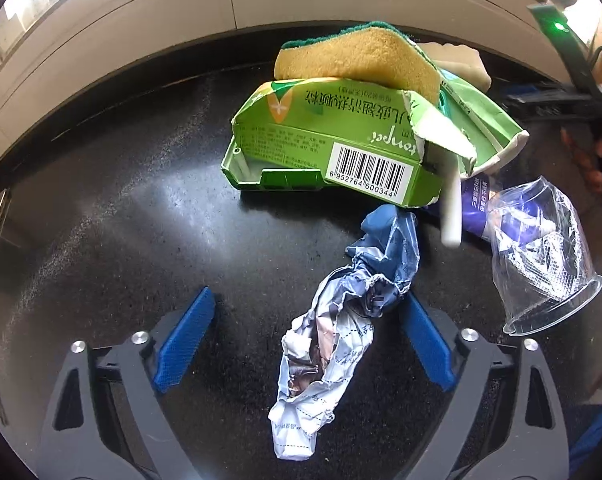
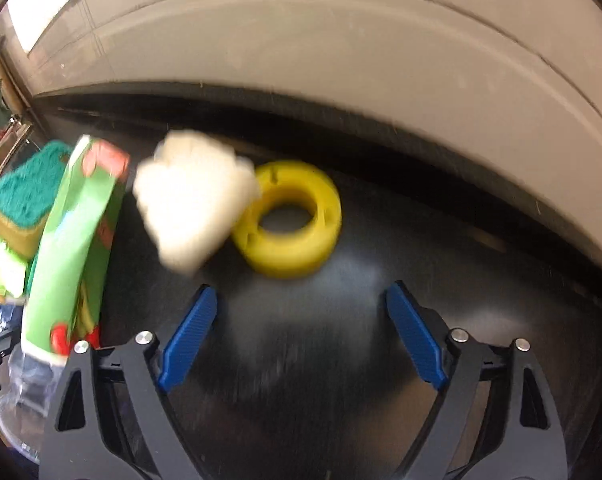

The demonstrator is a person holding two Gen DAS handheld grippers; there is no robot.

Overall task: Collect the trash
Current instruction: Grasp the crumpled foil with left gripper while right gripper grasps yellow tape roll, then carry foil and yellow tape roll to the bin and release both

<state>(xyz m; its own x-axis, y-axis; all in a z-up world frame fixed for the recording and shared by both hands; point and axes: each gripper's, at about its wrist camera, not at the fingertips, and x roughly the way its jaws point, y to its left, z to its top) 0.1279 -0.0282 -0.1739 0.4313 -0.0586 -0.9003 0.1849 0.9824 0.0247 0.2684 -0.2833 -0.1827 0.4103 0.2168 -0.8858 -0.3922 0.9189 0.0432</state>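
- We see a crumpled wrapper (image 1: 333,332), blue at one end and silver-white at the other, lying on the dark tabletop (image 1: 121,220). Its long axis runs from near the camera up and slightly right, blue end farthest away.
- The left hand-held gripper (image 1: 307,344) is spread wide. The wrapper lies between the blue fingers (image 1: 185,340), closer to the right one; we cannot tell whether that one touches it, and the left one is clear of it.
- Just beyond the wrapper's blue end sits a torn green carton (image 1: 325,148), with a barcode reading 6 952764 600344, "tonpei" and Chinese print seen upside down. A white stick (image 1: 451,208) pokes out of its torn corner.
- A yellow sponge (image 1: 357,64) with a green scouring side rests on top of the carton.
- To the right a clear plastic cup (image 1: 545,256) lies on its side with crumpled foil inside, beside a purple package (image 1: 475,204).
- The right hand-held gripper (image 2: 301,336) is also spread with nothing between its fingers; the view is blurred.
- Ahead of it lie a white wad (image 2: 193,208) against a yellow ring (image 2: 289,224).
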